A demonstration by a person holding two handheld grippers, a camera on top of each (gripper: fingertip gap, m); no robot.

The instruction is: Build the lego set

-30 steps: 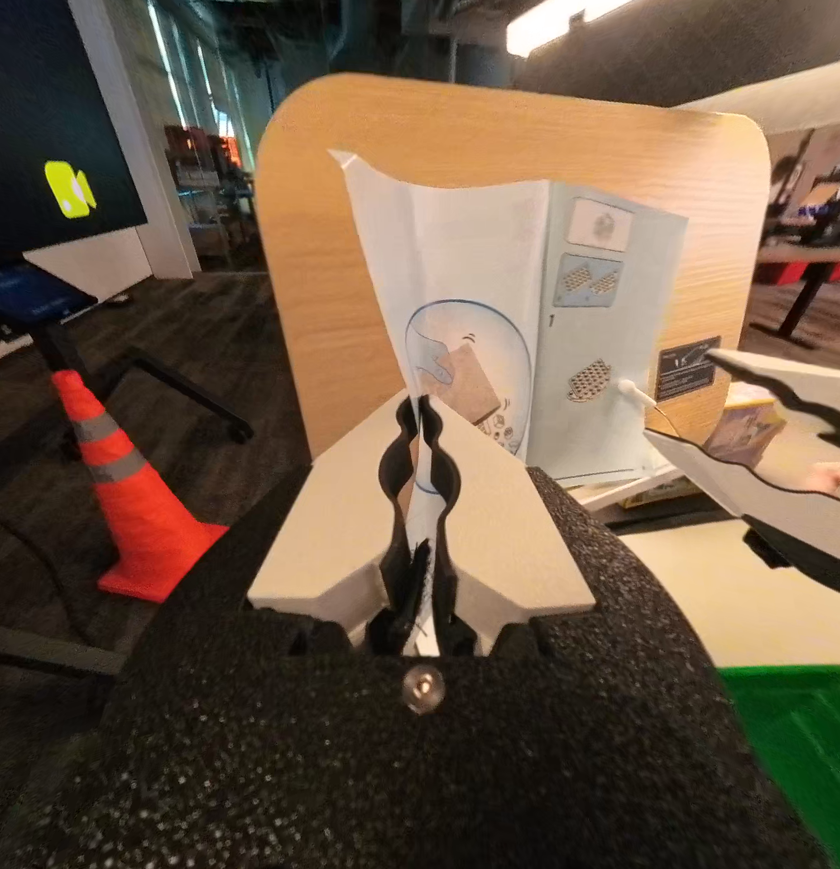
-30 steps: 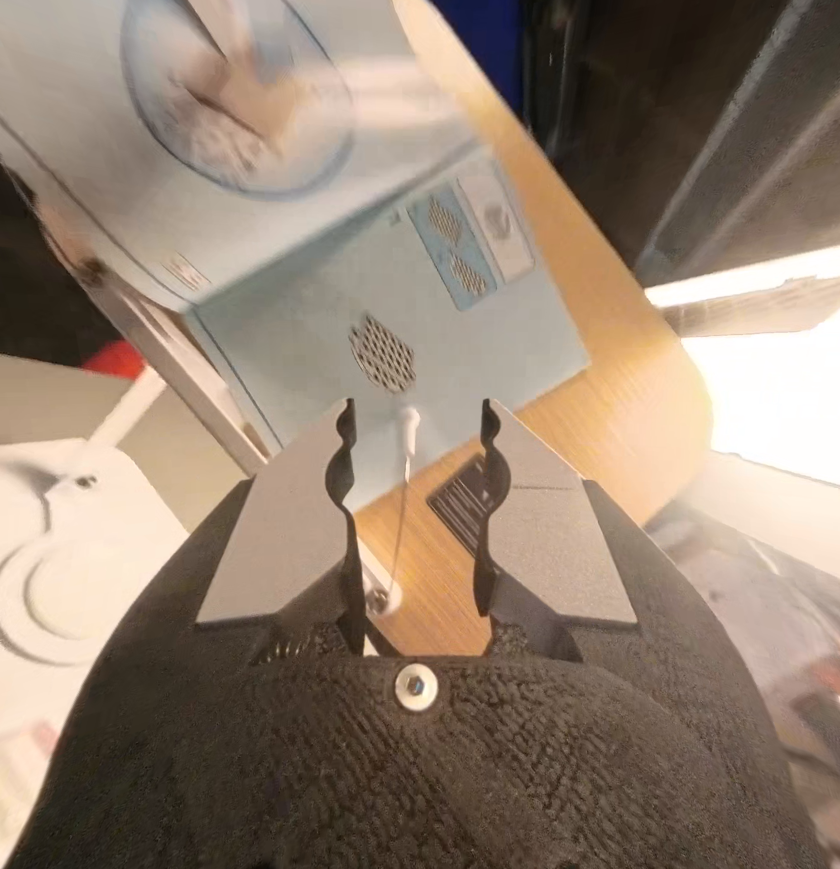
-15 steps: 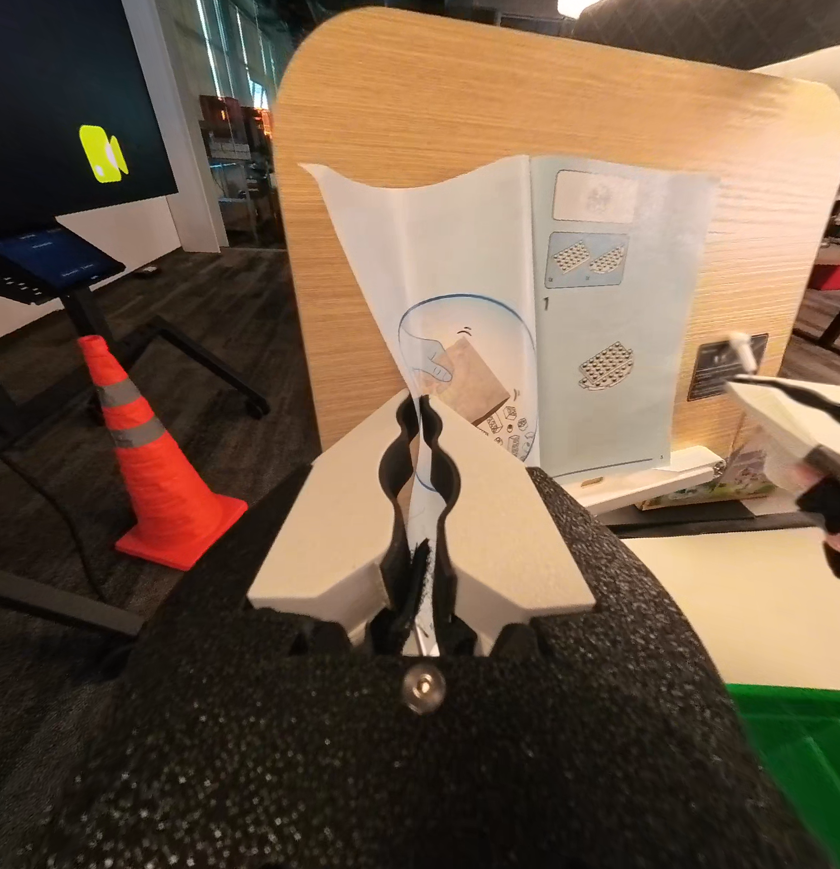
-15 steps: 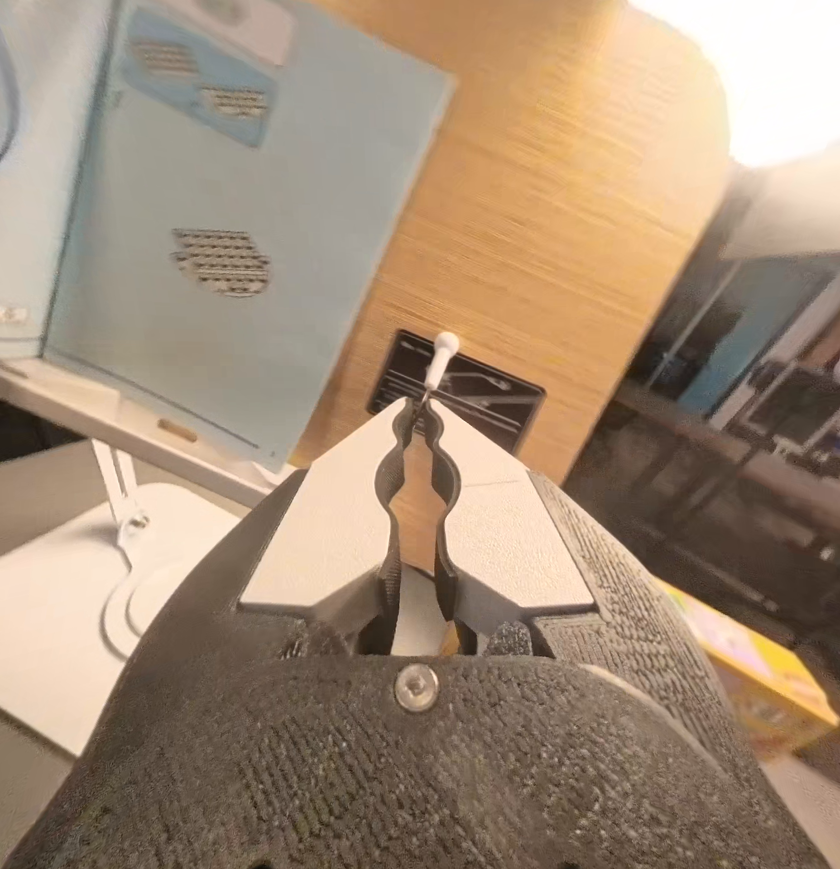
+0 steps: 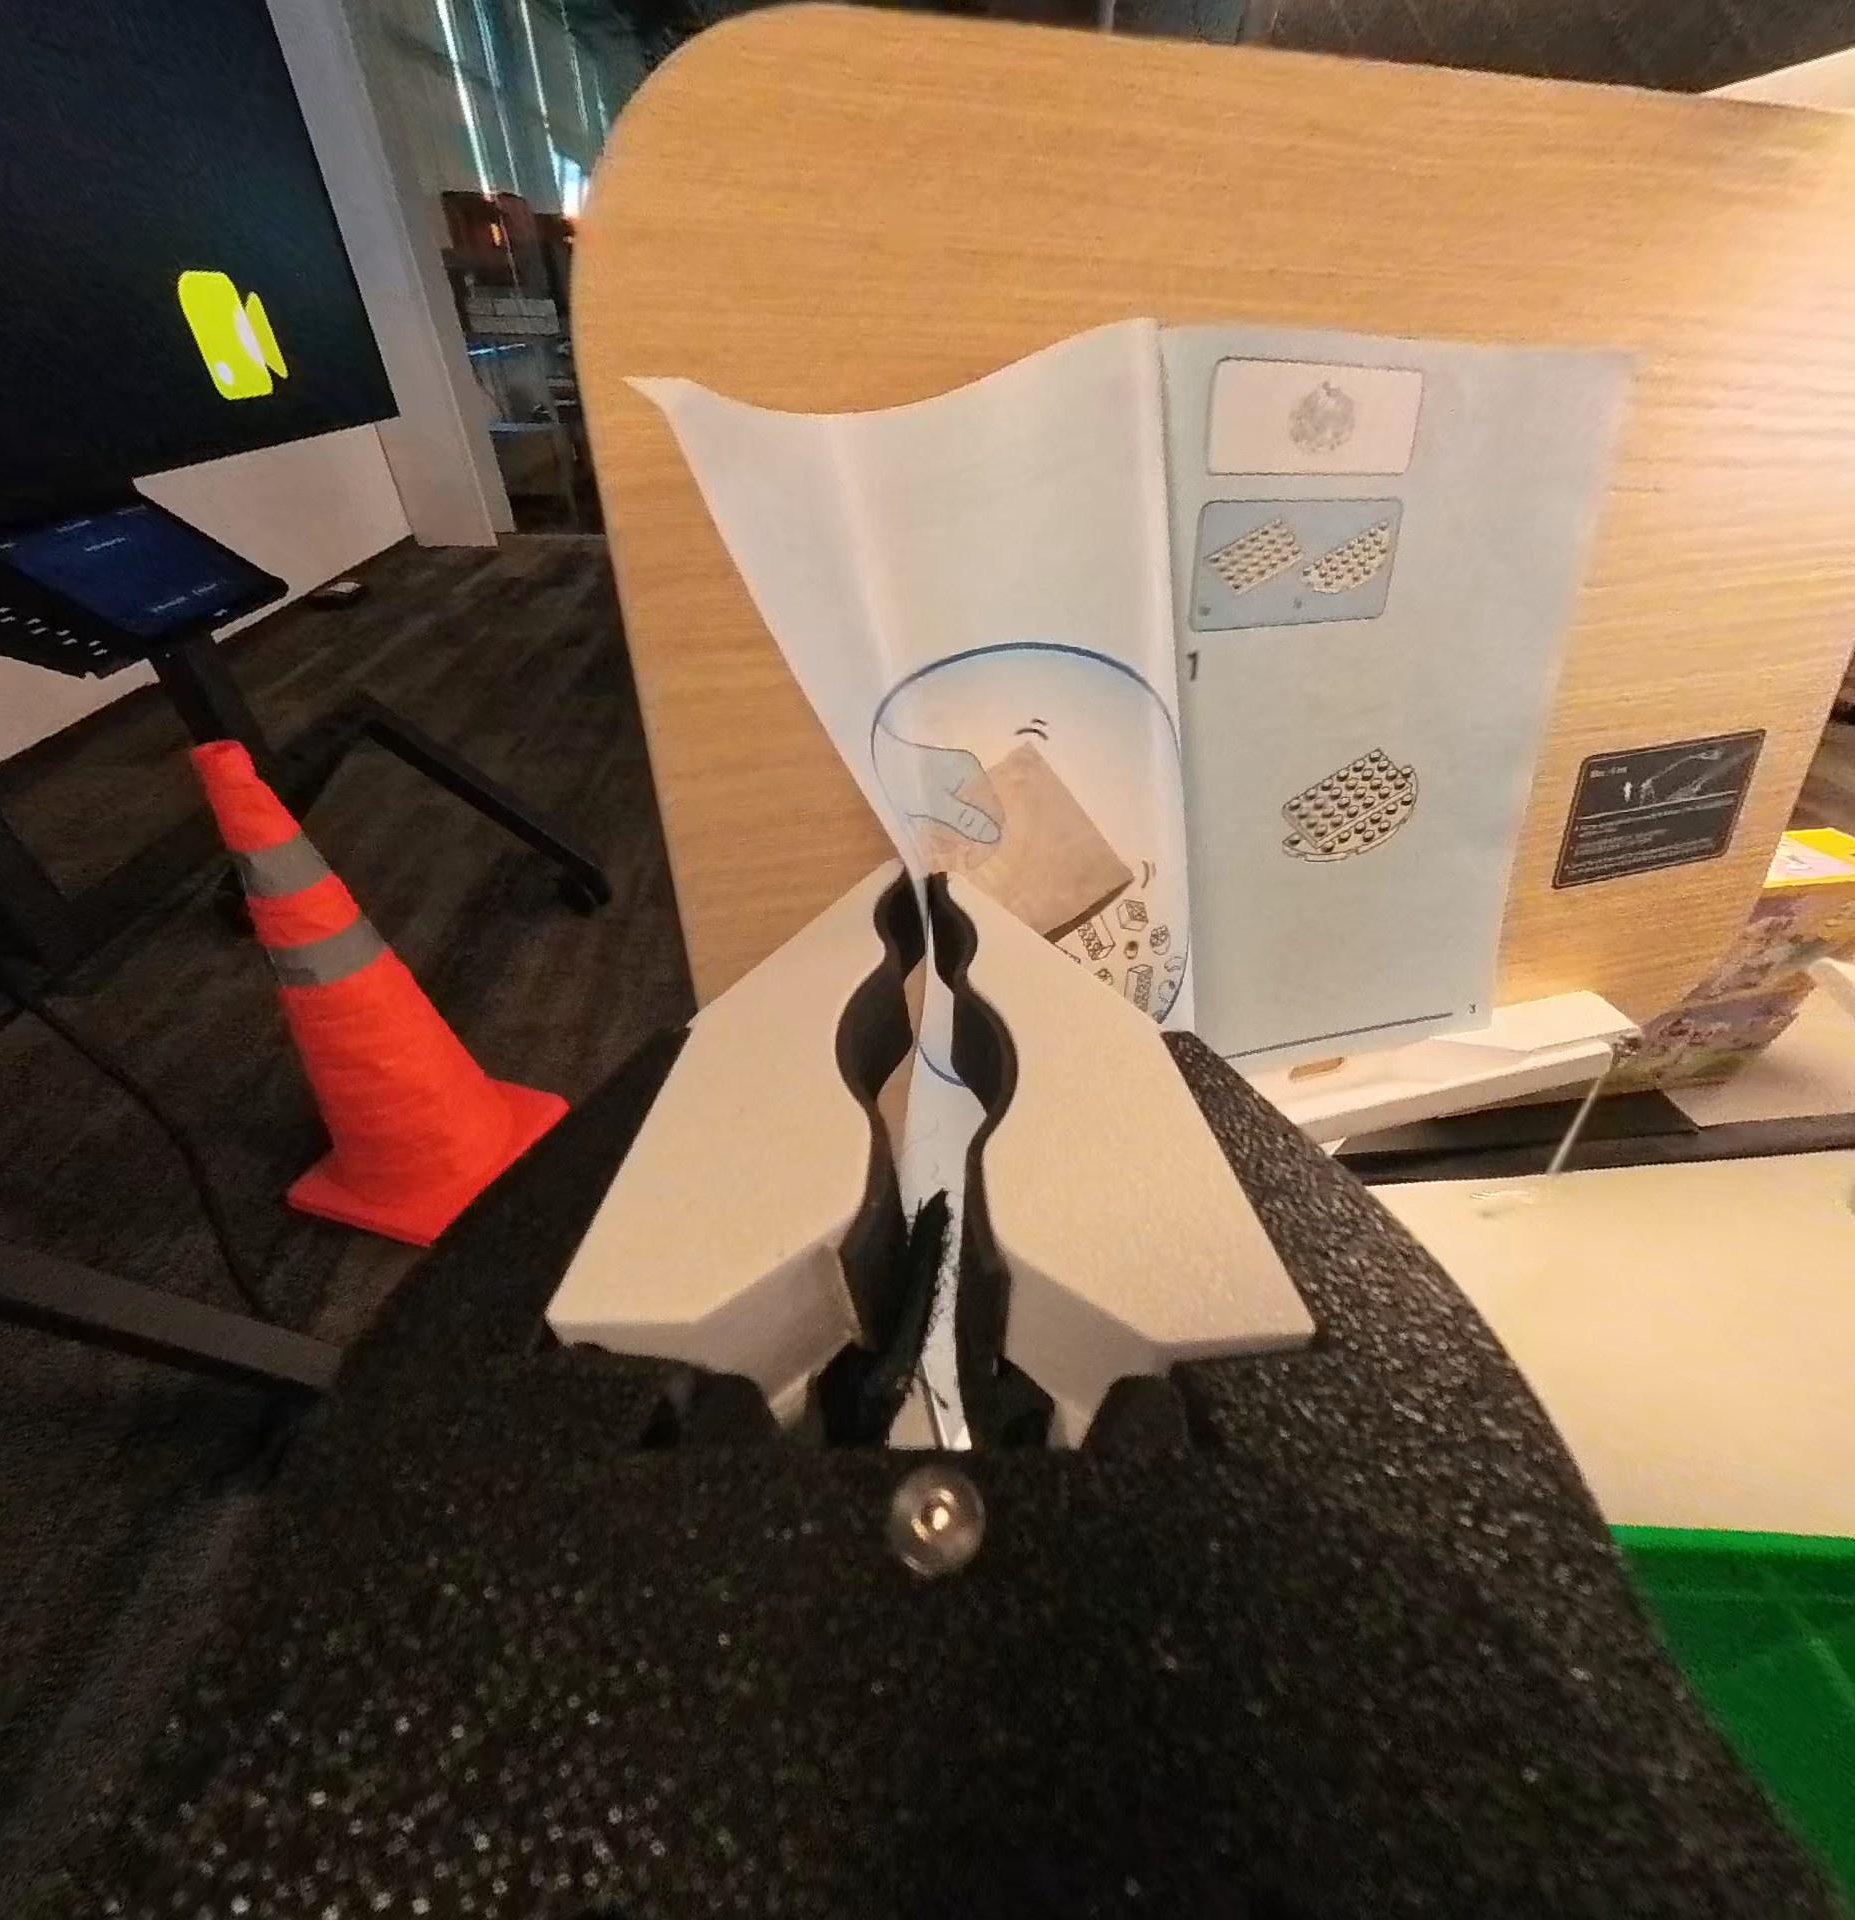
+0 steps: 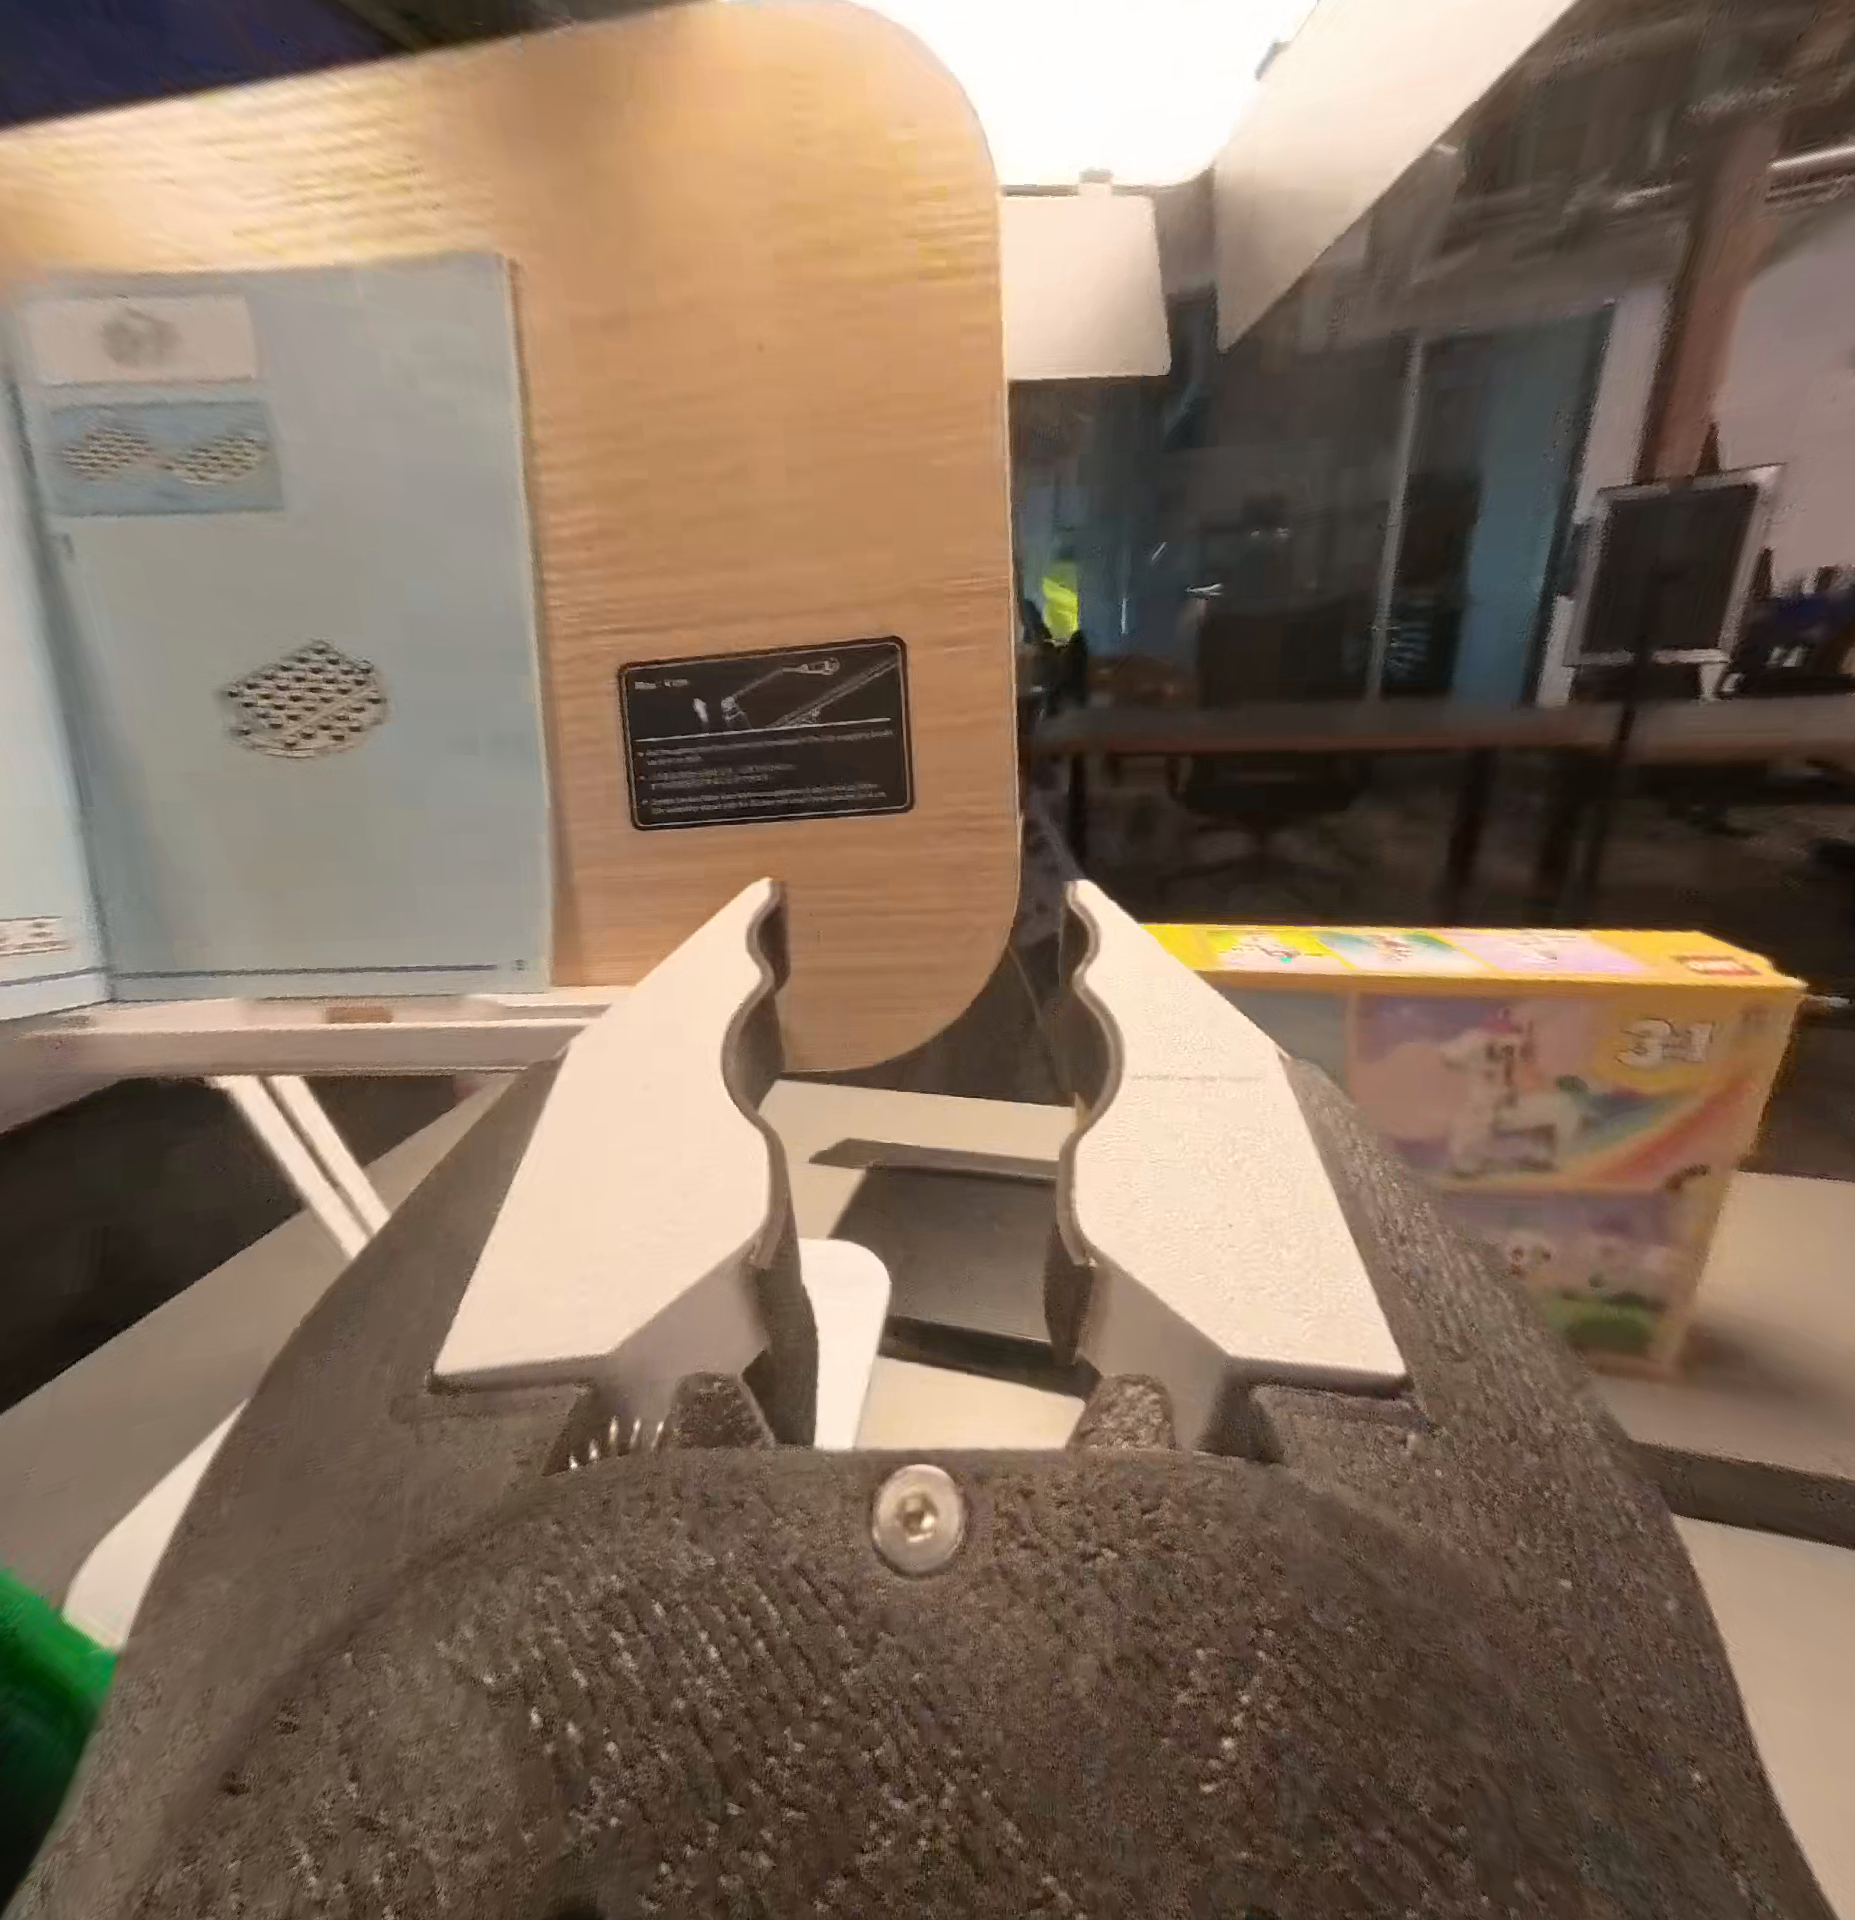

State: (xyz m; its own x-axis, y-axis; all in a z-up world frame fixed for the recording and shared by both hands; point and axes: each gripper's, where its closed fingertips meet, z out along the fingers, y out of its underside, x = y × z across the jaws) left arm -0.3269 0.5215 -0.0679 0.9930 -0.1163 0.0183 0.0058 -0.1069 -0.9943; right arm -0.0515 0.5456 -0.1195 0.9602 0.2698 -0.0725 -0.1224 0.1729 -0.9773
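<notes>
The light-blue instruction booklet (image 5: 1359, 727) stands open on a wooden book stand (image 5: 1006, 208). My left gripper (image 5: 928, 883) is shut on the booklet's left page (image 5: 954, 582), which is pulled forward and curled away from the stand. The right page lies flat on the stand. The stand's thin wire page holder (image 5: 1583, 1107) hangs down off the page at the ledge's right end. My right gripper (image 6: 923, 904) is open and empty in front of the stand's (image 6: 757, 416) lower right corner. The booklet (image 6: 310, 623) is to its left. The yellow lego box (image 6: 1546, 1122) stands on the table to its right.
A green bin (image 5: 1785, 1662) sits at the near right on the pale table (image 5: 1629, 1351). The stand has a white ledge (image 5: 1474, 1049) and a black sticker (image 6: 765, 732). An orange cone (image 5: 351, 997) and a screen on a floor stand are left of the table. Tip to tip, the grippers are about 30 cm apart.
My right gripper closed on the white-tipped wire holder, swung it off the right page, then let go, opened and moved right. My left gripper kept its hold on the left page.
</notes>
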